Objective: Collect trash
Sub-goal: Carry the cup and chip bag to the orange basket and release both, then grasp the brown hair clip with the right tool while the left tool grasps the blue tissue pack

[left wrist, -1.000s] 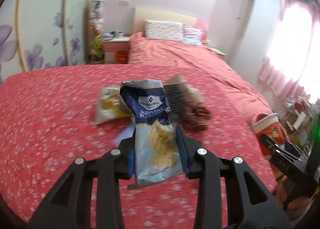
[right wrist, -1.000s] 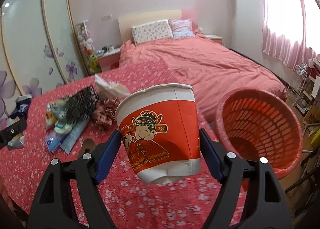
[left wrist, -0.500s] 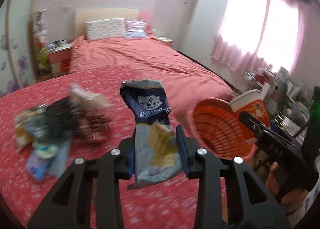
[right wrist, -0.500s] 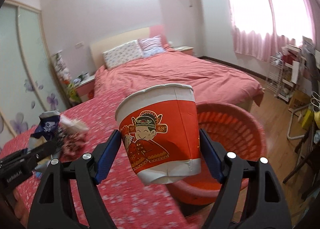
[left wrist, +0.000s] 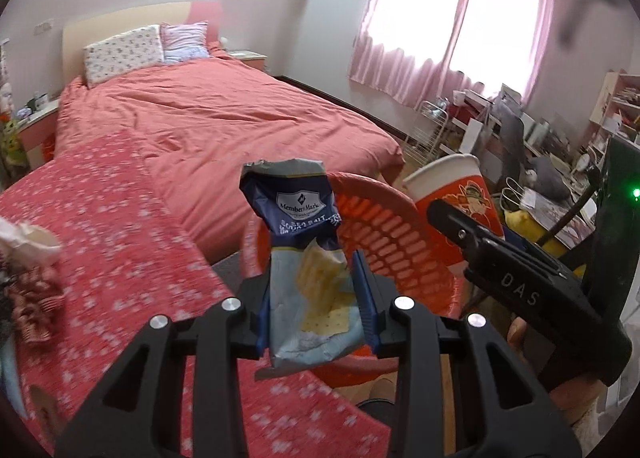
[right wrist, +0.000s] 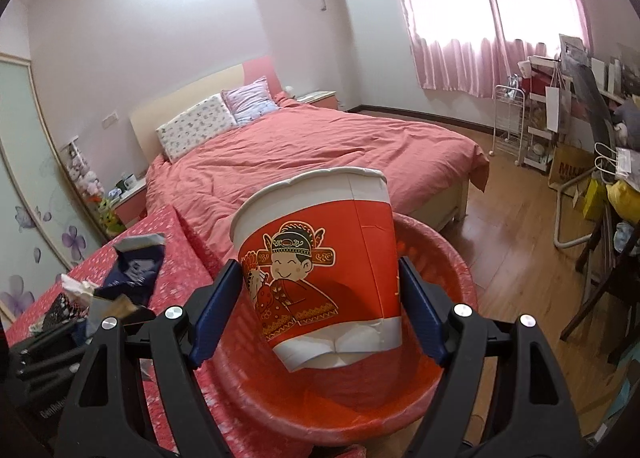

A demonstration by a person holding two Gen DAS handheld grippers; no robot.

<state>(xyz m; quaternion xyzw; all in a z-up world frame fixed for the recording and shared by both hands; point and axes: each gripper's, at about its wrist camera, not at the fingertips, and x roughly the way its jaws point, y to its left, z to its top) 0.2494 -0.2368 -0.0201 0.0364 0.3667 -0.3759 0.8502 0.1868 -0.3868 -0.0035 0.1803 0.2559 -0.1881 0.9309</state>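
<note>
My left gripper is shut on a blue and pale cracker bag, held upright just in front of the near rim of an orange plastic basket. My right gripper is shut on a red and white noodle cup with a cartoon figure, held over the basket. The cup and the right gripper's finger show at the right of the left wrist view. The bag shows at the left of the right wrist view.
Loose wrappers lie on the flowered red cover at the left. Behind is a bed with pillows. Shelves, a chair and bags crowd the right side over a wooden floor.
Both grippers have swung right, away from the wrapper pile, carrying the bag and the cup. The basket has come under the cup and close ahead of the bag.
</note>
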